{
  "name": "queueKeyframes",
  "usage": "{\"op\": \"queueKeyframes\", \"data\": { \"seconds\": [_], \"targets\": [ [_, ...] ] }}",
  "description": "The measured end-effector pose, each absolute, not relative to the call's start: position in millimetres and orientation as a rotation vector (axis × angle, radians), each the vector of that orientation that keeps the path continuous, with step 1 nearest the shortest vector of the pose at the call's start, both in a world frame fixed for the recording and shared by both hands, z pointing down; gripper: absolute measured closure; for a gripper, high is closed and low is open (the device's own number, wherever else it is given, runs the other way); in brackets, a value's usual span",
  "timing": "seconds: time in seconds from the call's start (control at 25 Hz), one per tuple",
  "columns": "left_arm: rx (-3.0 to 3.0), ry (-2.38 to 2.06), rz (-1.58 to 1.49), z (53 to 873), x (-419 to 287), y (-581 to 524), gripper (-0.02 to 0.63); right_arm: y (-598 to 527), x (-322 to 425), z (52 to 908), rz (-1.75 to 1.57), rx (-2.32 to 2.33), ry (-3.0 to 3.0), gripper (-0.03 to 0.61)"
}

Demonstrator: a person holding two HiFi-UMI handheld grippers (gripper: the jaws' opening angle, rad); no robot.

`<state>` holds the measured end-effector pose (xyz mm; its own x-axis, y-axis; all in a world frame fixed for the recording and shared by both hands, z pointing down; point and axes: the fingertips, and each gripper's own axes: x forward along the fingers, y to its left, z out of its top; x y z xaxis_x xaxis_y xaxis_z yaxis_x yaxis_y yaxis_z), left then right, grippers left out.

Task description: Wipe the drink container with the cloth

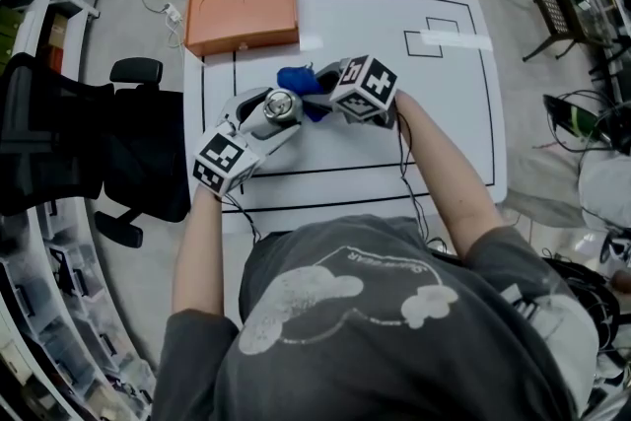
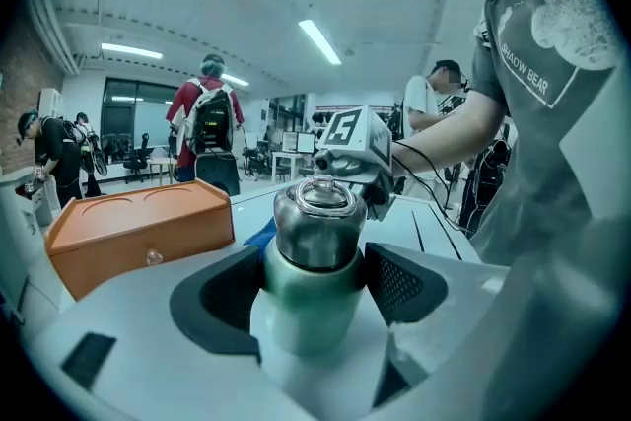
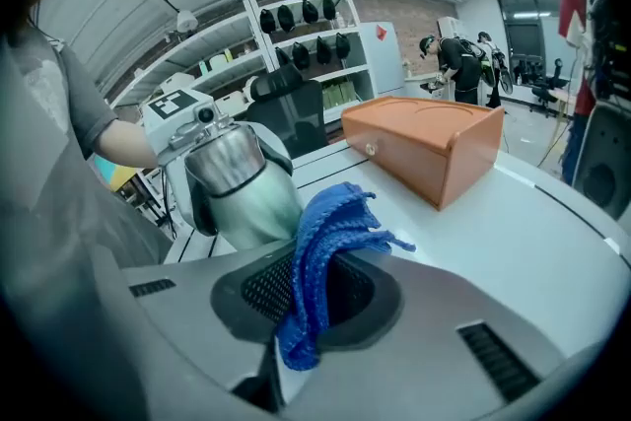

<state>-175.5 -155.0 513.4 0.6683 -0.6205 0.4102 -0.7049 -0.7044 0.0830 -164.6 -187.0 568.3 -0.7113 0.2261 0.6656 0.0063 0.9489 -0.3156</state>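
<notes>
Starting at my left: the left gripper [image 1: 271, 113] is clamped around the drink container [image 2: 314, 242], a pale green bottle with a shiny steel cap, held tilted over the white table [image 1: 444, 133] near the orange box [image 1: 242, 15]. Rightward, the right gripper [image 3: 315, 296] pinches the blue cloth [image 3: 330, 232] just beside the bottle (contact unclear). Wiping, I judge, has barely begun; the whole body remains.
</notes>
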Motion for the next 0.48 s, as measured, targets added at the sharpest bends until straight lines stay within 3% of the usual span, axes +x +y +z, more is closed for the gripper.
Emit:
{"op": "queueKeyframes", "data": {
  "seconds": [0.48],
  "targets": [
    [2.563,-1.152,0.374,511.9,-182.1,-152.3,0.281,-188.1,-157.7,571.7,0.409,0.122,-2.325,0.534]
  ]
}}
